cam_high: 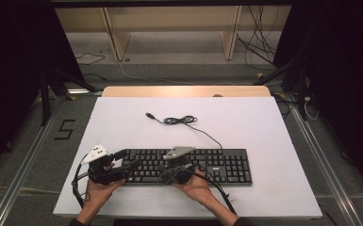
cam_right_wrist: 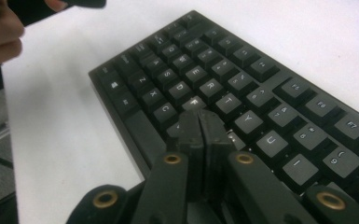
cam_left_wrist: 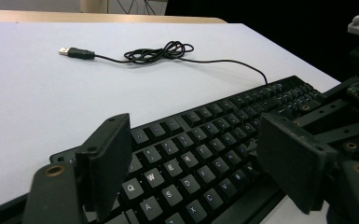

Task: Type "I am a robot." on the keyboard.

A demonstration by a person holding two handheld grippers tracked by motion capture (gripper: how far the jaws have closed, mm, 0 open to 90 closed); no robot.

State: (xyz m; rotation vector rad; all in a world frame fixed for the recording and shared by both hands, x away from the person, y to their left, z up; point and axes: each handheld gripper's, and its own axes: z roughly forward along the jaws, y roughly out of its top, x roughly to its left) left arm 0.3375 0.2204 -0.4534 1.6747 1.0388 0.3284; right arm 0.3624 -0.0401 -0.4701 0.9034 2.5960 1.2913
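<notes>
Jaws pressed flat together with nothing between them, the right gripper [cam_right_wrist: 199, 122] points down at the middle letter keys of the black keyboard [cam_high: 188, 165], its tips over the key row near G and H in the right gripper view. Lower left of the high view, the left gripper [cam_high: 122, 160] holds its jaws wide apart over the keyboard's left end, gripping nothing. Farther up the white table [cam_high: 122, 122], the keyboard's cable [cam_high: 181, 120] lies coiled, ending in a USB plug [cam_left_wrist: 74, 52].
</notes>
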